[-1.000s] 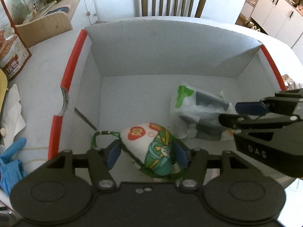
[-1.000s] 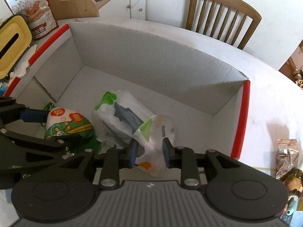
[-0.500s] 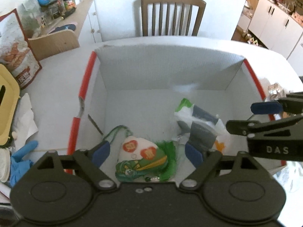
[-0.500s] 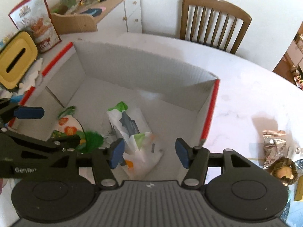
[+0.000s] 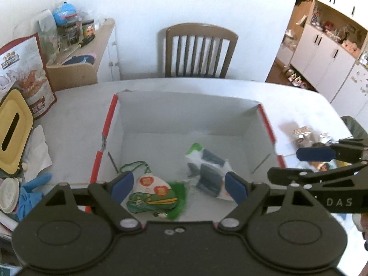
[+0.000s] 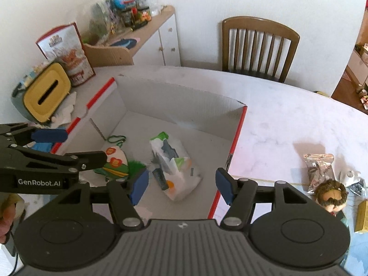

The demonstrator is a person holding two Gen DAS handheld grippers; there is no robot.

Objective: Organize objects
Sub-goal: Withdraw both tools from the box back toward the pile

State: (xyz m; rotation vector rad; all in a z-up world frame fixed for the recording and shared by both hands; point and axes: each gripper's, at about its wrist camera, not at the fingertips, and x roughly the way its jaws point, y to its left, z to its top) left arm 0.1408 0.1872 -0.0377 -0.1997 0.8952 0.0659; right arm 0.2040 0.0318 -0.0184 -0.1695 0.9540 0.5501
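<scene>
Two things are seen lying on the floor of the open white cardboard box with red-edged side rims (image 5: pixel 108 124): a white-and-green fabric pouch with red discs and a green fringe (image 5: pixel 154 195), near the box's left wall, and a crumpled white plastic packet with green and grey print (image 6: pixel 174 168), beside the pouch and nearer the box's middle. A green cord loop (image 6: pixel 116 139) is attached to the pouch and is spread towards the left wall.

The left tool (image 5: pixel 179 185) is held above the near edge of the box with its blue pads spread wide; nothing is pressed between them, and its jaws have just been opening. The right tool (image 6: pixel 181 184) is likewise held above the box, over the packet, its pads apart and touching nothing; its jaws have just been opening further.

The box is set on a pale marbled counter (image 6: pixel 287 119). To the left of the box a yellow slotted tissue holder (image 6: pixel 46 92) and a printed snack bag (image 6: pixel 66 53) are seen; to its right a silver foil sachet (image 6: pixel 319 165) lies. Behind the box a brown slatted wooden chair (image 5: pixel 199 50) is placed.
</scene>
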